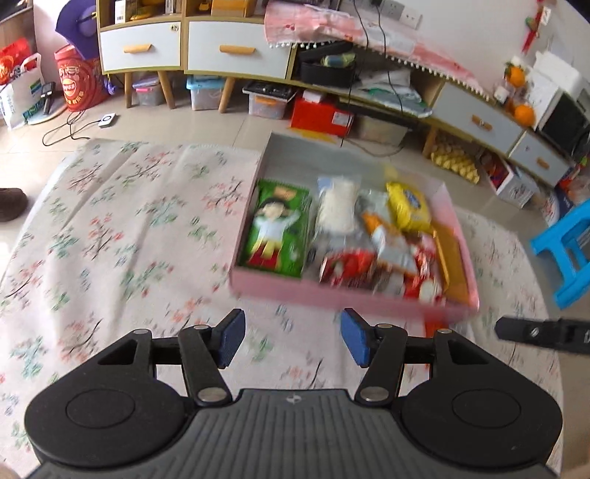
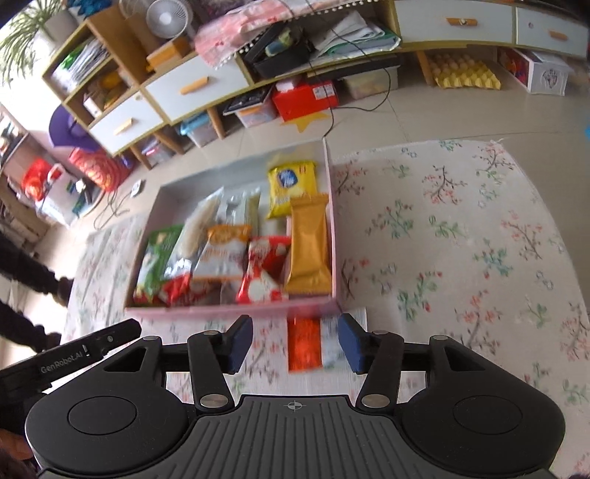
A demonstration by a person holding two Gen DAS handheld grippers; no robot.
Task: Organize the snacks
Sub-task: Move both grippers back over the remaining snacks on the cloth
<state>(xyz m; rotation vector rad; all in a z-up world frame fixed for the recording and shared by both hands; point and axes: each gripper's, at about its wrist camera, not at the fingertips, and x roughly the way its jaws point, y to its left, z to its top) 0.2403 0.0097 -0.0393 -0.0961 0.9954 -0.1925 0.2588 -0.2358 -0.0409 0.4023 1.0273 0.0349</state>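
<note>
The floral tablecloth [image 2: 461, 235] looks like soft, matt woven cloth, slightly creased. The pink box [image 2: 228, 311] seems matt cardboard. Inside it, the gold wrapper [image 2: 309, 247] and red packet [image 2: 263, 272] shine like glossy foil. Gripper pads [image 1: 233, 341] look blue, ribbed rubber.

Lived-in home: drawered cabinets [image 1: 236, 51], storage bins [image 1: 204, 94] beneath, tiled floor [image 1: 221, 127], desk fan [image 2: 167, 16] beyond the tool.
</note>
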